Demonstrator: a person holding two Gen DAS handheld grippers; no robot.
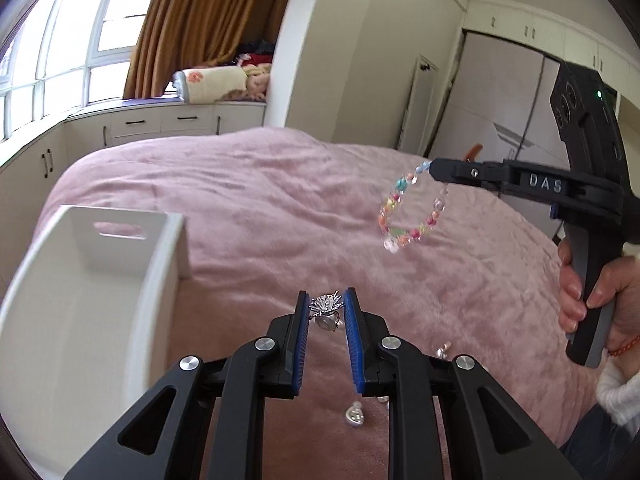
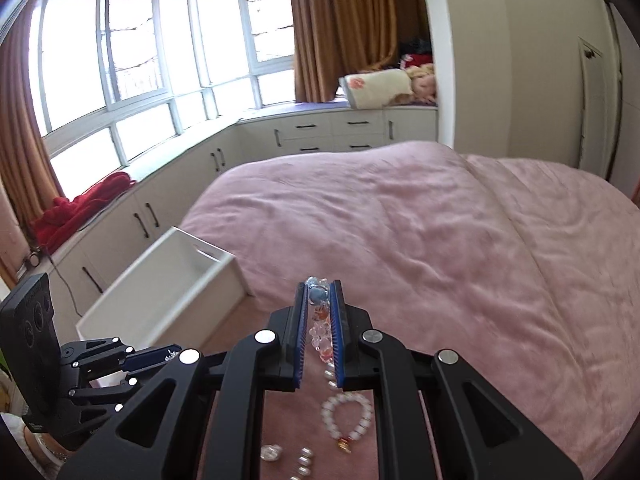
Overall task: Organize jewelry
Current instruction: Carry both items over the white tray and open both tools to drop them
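My left gripper (image 1: pixel 327 300) is shut on a silver spiky brooch (image 1: pixel 326 307), held above the pink bed just right of the white open box (image 1: pixel 120 280). My right gripper (image 2: pixel 319 292) is shut on a colourful beaded bracelet (image 2: pixel 319 300); in the left wrist view the bracelet (image 1: pixel 408 216) hangs from its tips (image 1: pixel 434 168) in the air over the bed. The left gripper also shows in the right wrist view (image 2: pixel 160 354), next to the box (image 2: pixel 168 280). A pearl bracelet (image 2: pixel 347 416) and small pearl pieces (image 2: pixel 302 458) lie on the bed below.
The pink blanket (image 1: pixel 280 200) covers the bed. A silver charm (image 1: pixel 354 416) and an earring (image 1: pixel 444 350) lie on it near my left gripper. White cabinets (image 2: pixel 320 128) and windows run behind; a wardrobe (image 1: pixel 500 100) stands at the right.
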